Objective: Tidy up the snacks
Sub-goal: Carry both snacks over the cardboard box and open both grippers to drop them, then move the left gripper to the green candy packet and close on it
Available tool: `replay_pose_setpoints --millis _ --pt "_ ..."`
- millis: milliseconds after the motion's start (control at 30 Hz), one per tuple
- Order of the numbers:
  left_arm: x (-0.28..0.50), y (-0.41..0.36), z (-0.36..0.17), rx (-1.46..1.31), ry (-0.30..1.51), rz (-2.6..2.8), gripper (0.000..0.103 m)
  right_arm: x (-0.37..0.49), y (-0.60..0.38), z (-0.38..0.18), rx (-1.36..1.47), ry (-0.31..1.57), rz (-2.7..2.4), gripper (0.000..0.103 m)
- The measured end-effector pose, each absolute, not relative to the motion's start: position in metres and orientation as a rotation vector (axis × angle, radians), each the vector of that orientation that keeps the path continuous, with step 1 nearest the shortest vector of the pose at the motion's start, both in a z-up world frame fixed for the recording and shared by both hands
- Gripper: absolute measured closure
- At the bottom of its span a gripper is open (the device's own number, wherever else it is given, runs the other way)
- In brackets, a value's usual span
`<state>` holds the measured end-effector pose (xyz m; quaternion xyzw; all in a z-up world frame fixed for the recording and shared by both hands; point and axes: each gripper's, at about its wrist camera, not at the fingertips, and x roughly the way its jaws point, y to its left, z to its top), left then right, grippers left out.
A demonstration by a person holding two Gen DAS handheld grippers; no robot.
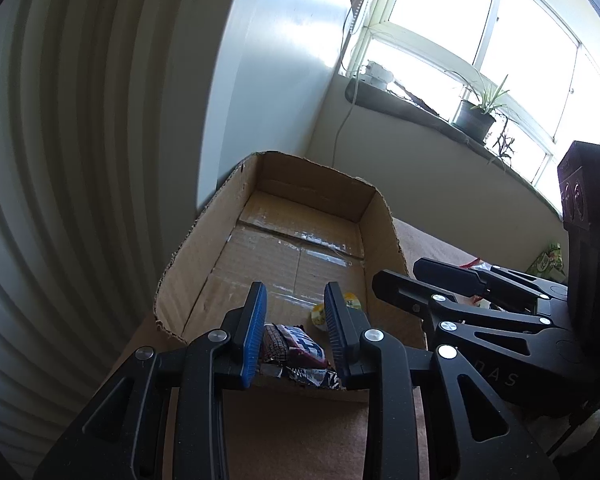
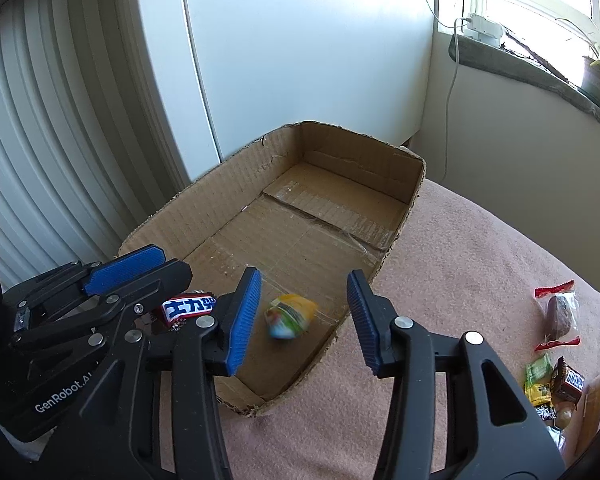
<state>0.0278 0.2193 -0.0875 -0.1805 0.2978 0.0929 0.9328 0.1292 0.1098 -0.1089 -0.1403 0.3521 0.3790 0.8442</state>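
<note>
Snacks [image 2: 556, 364] heaped on pink cloth [image 2: 460, 280] right of a shallow cardboard box [image 2: 220, 200]; inside, a blurred yellow-green packet [image 2: 290, 316] between the right gripper [image 2: 304, 320]'s spread, empty fingers. Left gripper [image 1: 296, 332] low over the near wall, fingers close together around a dark candy bar [image 1: 296, 346]; contact unclear. Behind: white panels, ribbed blinds, sunlit window, potted plant [image 1: 478, 114] on the sill.

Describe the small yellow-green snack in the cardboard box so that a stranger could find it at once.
Find the cardboard box on the pink cloth. On its floor, near the front corner, lies a small rounded yellow-green packet. Its neighbour, a red bar with a blue-and-white label, is flat and long.
</note>
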Motion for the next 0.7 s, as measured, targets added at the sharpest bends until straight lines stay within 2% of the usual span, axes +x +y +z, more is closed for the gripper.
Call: replay_pose_setpoints --millis 300,367,400,467,700 --pt "0.020 0.208 -0.077 -0.361 0.602 0.190 0.075 0.121 0.078 -0.095 -0.248 0.728 0.786 0.052" --pt "0.020 0.202 -0.074 -0.355 0.602 0.174 0.070 0.118 0.066 -0.092 -0.236 0.723 0.780 0.051" --pt "0.020 0.198 -0.073 -0.353 0.603 0.166 0.068 0.116 0.059 -0.090 -0.231 0.719 0.775 0.050" --pt "0.020 0.191 -0.072 -0.354 0.606 0.142 0.061 0.114 0.043 -0.086 -0.220 0.706 0.758 0.041" --pt "0.025 0.160 -0.069 -0.330 0.624 0.079 0.061 0.113 -0.025 -0.074 -0.169 0.686 0.678 0.037"
